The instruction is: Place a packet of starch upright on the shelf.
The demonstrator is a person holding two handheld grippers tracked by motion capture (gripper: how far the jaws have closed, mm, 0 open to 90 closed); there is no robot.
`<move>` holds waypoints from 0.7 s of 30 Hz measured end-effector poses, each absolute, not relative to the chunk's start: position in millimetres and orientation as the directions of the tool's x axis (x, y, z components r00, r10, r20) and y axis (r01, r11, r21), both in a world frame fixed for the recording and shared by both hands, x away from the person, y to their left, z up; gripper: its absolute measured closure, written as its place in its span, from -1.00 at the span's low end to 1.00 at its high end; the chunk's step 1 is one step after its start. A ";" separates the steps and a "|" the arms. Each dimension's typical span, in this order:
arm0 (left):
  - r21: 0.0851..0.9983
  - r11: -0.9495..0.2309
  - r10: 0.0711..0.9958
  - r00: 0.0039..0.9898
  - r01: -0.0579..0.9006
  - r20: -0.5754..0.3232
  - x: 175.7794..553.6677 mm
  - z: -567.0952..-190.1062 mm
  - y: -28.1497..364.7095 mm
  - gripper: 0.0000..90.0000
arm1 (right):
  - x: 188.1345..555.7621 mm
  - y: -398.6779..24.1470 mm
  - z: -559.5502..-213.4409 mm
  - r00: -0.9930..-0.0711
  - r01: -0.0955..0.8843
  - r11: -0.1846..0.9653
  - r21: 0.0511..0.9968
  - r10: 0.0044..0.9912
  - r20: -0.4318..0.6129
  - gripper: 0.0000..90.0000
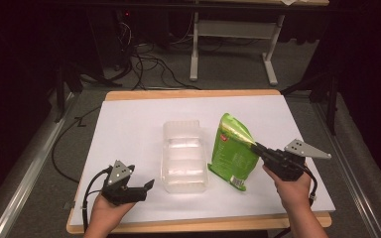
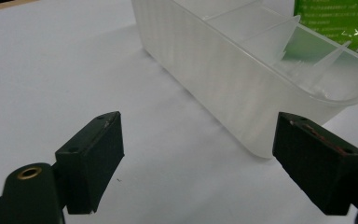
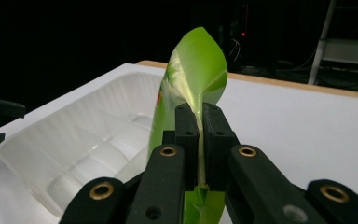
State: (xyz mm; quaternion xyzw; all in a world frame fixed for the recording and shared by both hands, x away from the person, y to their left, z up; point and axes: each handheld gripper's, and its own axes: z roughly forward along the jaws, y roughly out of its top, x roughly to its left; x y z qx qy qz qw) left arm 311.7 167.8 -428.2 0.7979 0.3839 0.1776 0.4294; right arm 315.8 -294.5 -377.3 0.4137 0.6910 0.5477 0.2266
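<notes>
From the high view, the right gripper (image 1: 256,146) pinches the edge of a green bag (image 1: 232,151) that stands tilted on the white counter (image 1: 129,129), just right of a clear plastic tray (image 1: 183,156); the left gripper (image 1: 148,187) rests near the tray's left. In the left gripper view, its jaws stand wide open with nothing between them, facing the tray (image 2: 242,79). In the right gripper view, the jaws are clamped tight on the bag (image 3: 193,84), beside the tray (image 3: 74,140).

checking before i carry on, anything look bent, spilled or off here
Nothing spilled or broken. The green bag is pinched at its edge by the right gripper, so it bends and curls over above the jaws. The clear tray sits flat on the table, empty, with the left gripper open beside it.
</notes>
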 end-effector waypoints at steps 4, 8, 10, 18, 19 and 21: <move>0.822 -0.335 0.767 0.640 0.460 -0.046 311.7 -428.0 167.9 -0.62 | 314.4 -285.5 -370.9 -0.556 0.284 0.076 0.956 0.825 0.099 0.93; 0.822 -0.338 0.768 0.639 0.458 -0.041 311.7 -428.1 167.9 -0.62 | 315.3 -279.2 -366.5 -0.547 0.248 0.074 0.966 0.833 0.077 0.93; 0.822 -0.339 0.768 0.639 0.458 -0.039 311.7 -428.1 168.1 -0.62 | 315.5 -275.4 -366.2 -0.538 0.231 0.066 0.971 0.840 0.071 0.93; 0.826 -0.332 0.770 0.636 0.456 -0.042 311.1 -427.2 169.4 -0.62 | 316.4 -268.3 -380.4 -0.530 0.262 0.105 0.959 0.847 0.052 0.89; 0.826 -0.332 0.770 0.636 0.457 -0.043 311.1 -427.2 169.4 -0.62 | 315.6 -268.3 -380.6 -0.535 0.263 0.104 0.959 0.843 0.055 0.87; 0.826 -0.332 0.770 0.637 0.456 -0.043 311.1 -427.3 169.3 -0.62 | 315.2 -269.3 -381.1 -0.548 0.260 0.103 0.960 0.834 0.058 0.85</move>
